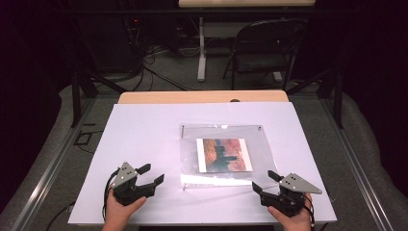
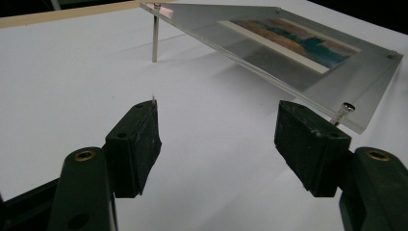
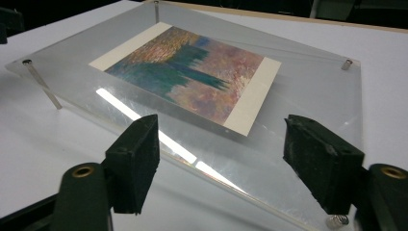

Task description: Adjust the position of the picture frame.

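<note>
A clear acrylic picture frame on thin metal legs stands at the middle of the white table top, holding a print of an orange and teal landscape. My left gripper rests near the table's front left, open and empty, a short way left of the frame. At the front right, my right gripper is open, its black jaws just before the frame's near right corner. Nothing sits between either pair of pads. The print lies under the clear sheet.
The white board covers a wooden table whose far edge shows. Beyond it on the floor stand a folding chair and a table leg. Metal rails run along both sides.
</note>
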The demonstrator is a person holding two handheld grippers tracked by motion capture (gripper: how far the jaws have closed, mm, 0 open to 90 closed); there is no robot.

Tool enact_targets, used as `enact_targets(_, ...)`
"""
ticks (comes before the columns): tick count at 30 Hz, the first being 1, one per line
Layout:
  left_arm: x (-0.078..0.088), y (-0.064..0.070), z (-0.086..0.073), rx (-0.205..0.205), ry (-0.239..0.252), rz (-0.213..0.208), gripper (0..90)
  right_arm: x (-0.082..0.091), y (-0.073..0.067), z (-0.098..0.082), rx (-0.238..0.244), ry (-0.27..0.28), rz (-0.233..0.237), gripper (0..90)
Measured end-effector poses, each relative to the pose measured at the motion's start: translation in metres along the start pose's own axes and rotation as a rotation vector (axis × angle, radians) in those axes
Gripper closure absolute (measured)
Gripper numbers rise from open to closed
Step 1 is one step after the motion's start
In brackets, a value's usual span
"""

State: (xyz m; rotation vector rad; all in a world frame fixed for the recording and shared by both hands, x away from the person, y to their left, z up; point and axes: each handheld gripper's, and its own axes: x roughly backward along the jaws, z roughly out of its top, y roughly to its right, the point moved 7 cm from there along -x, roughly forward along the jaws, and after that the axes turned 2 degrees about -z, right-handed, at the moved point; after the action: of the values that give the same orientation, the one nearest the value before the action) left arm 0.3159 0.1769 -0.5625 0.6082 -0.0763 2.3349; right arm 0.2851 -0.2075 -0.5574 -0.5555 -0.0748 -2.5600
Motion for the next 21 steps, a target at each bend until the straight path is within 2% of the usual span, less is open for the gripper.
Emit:
enact_targets(5, -0.004, 0.001, 0.002, 0.003, -0.003, 0.002, 34.6, 0.001, -0.004, 0.0, -0.004, -0.006, 0.017, 33.7)
enact_targets(6, -0.006, 0.003, 0.003, 0.008, -0.011, -0.004, 35.0, 0.002, -0.007, 0.001, -0.007, -0.005, 0.031, 38.6)
enact_targets(9, -0.011, 0.008, 0.003, -0.002, -0.032, -0.017, 36.7, 0.002, -0.01, 0.001, 0.006, -0.003, 0.04, 41.6)
enact_targets(10, -0.016, 0.013, 0.003, -0.001, -0.041, -0.04, 37.5, 0.002, -0.011, 0.002, 0.008, -0.003, 0.055, 43.2)
enact_targets(11, -0.016, 0.013, 0.003, -0.001, -0.041, -0.04, 37.7, 0.002, -0.011, 0.002, 0.008, -0.003, 0.055, 43.2)
enact_targets(12, -0.02, 0.018, 0.002, -0.013, -0.057, -0.063, 38.2, 0.002, -0.011, 0.001, 0.007, -0.006, 0.05, 43.8)
enact_targets(15, -0.024, 0.023, 0.0, -0.028, -0.081, -0.071, 39.1, 0.003, -0.01, 0.001, -0.004, -0.014, 0.047, 44.1)
enact_targets(16, -0.027, 0.026, -0.002, -0.04, -0.1, -0.084, 39.3, 0.003, -0.009, 0.001, -0.033, -0.024, 0.054, 47.5)
enact_targets(17, -0.027, 0.026, -0.002, -0.04, -0.1, -0.084, 40.2, 0.003, -0.009, 0.001, -0.033, -0.024, 0.054, 47.5)
enact_targets(18, -0.027, 0.028, -0.004, -0.037, -0.119, -0.093, 40.6, 0.002, -0.01, 0.001, -0.05, -0.023, 0.069, 51.5)
enact_targets(21, -0.027, 0.031, -0.004, -0.048, -0.132, -0.1, 42.1, 0.002, -0.01, 0.001, -0.043, -0.024, 0.065, 55.0)
